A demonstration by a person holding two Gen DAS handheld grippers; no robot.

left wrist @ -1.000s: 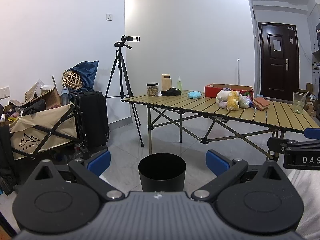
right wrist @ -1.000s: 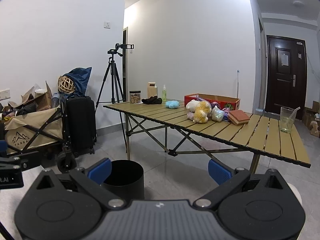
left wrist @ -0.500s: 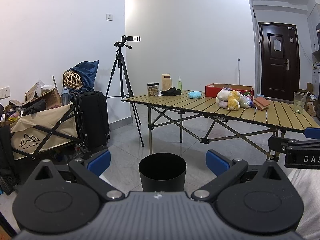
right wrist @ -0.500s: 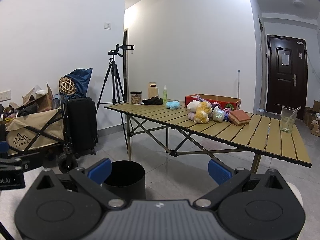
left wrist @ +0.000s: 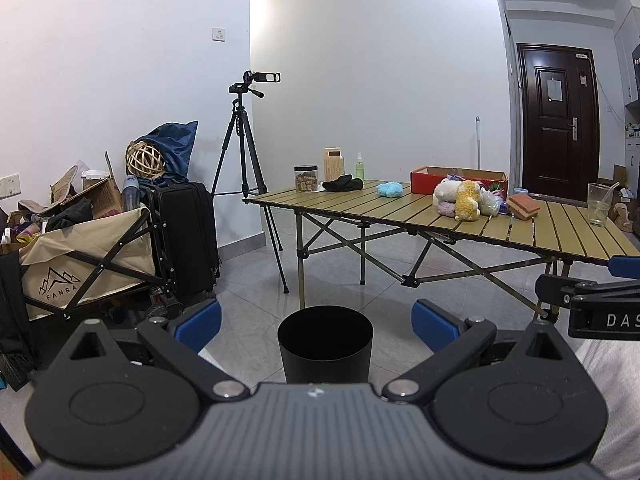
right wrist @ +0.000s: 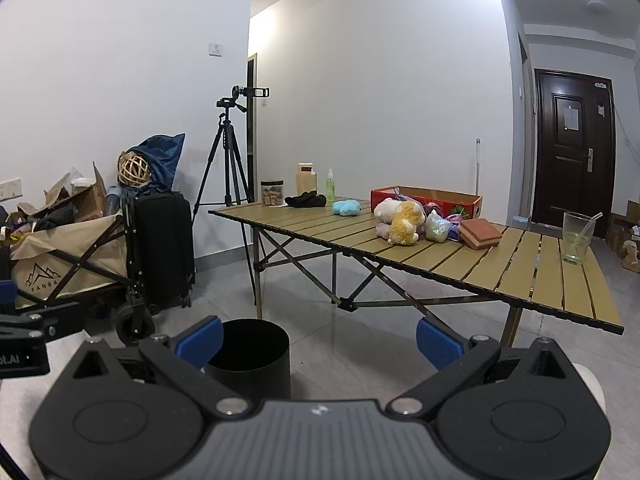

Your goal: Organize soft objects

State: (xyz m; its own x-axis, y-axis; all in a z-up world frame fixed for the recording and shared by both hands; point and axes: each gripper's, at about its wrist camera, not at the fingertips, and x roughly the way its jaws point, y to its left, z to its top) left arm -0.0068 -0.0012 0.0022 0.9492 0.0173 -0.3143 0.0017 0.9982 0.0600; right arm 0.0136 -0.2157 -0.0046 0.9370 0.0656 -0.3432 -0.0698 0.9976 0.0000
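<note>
While I hold both tools low over the floor, this is what I see.
Left claw point(left wrist: 316, 326): spread wide, blue pads apart, nothing between them; the black bin point(left wrist: 326, 344) stands on the tiles straight ahead of it.
Right claw point(right wrist: 318, 340): also spread wide and empty; it shows at the right edge of the left view as well, beside my left tool.
Surface point(right wrist: 520, 276): a folding slatted camping table, well apart from both claws.
Soft objects: a white plush toy point(right wrist: 387, 209) and a yellow plush toy point(right wrist: 406, 220) lie touching each other near the middle of the surface, with a pale purple one point(right wrist: 383, 232) under them, I think, though it is small in view.
Blue fluffy item point(right wrist: 346, 207): alone, to the left of the plush pile.
Black cloth bundle point(right wrist: 306, 201): near the far left corner, just beside a biscuit jar point(right wrist: 272, 193).
Red cardboard box point(right wrist: 426, 200): behind the pile, holding more soft things.
Brown sponge block point(right wrist: 479, 233): right of the pile.
Clear cup point(right wrist: 576, 238): near the right end.
</note>
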